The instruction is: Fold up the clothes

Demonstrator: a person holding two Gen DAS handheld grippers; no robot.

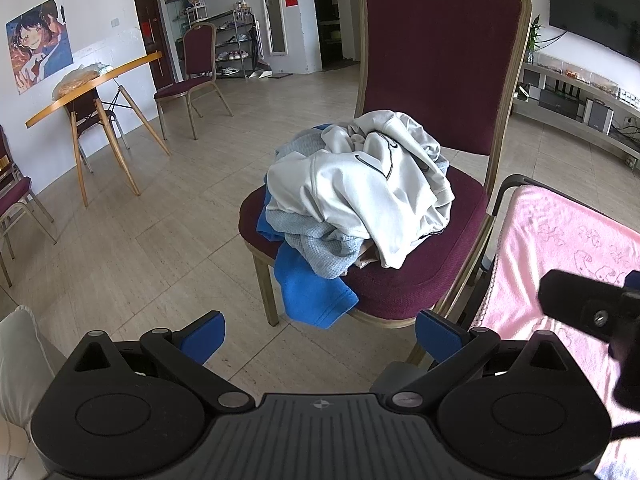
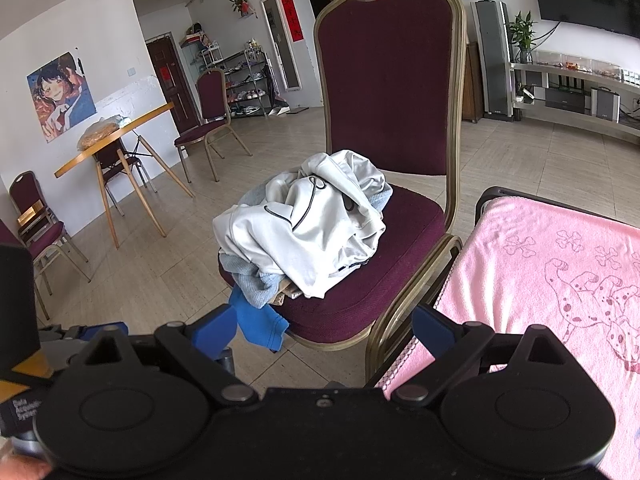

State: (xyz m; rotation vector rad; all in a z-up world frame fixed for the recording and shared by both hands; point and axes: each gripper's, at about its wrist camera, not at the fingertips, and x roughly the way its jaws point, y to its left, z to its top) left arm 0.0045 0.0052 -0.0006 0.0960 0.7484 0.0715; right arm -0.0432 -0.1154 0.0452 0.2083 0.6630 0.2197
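Observation:
A pile of clothes lies on the seat of a maroon chair point(image 1: 444, 60) point(image 2: 390, 88): a white jacket point(image 1: 360, 188) point(image 2: 308, 228) on top, a grey knit garment point(image 1: 316, 240) point(image 2: 252, 284) under it, and a blue garment point(image 1: 312, 292) point(image 2: 260, 320) hanging over the seat's front edge. My left gripper point(image 1: 320, 332) is open and empty, in front of the chair and short of the pile. My right gripper point(image 2: 324, 328) is open and empty, also short of the pile. Part of the right gripper's body shows in the left wrist view point(image 1: 588, 308).
A table covered with a pink patterned towel point(image 1: 560, 264) point(image 2: 560, 280) stands right of the chair. A wooden table point(image 1: 92, 84) point(image 2: 116, 136) and more maroon chairs point(image 1: 196, 76) point(image 2: 212, 116) stand at the left. A white cushion point(image 1: 20, 360) sits at the lower left. A TV stand point(image 2: 576, 96) lines the right wall.

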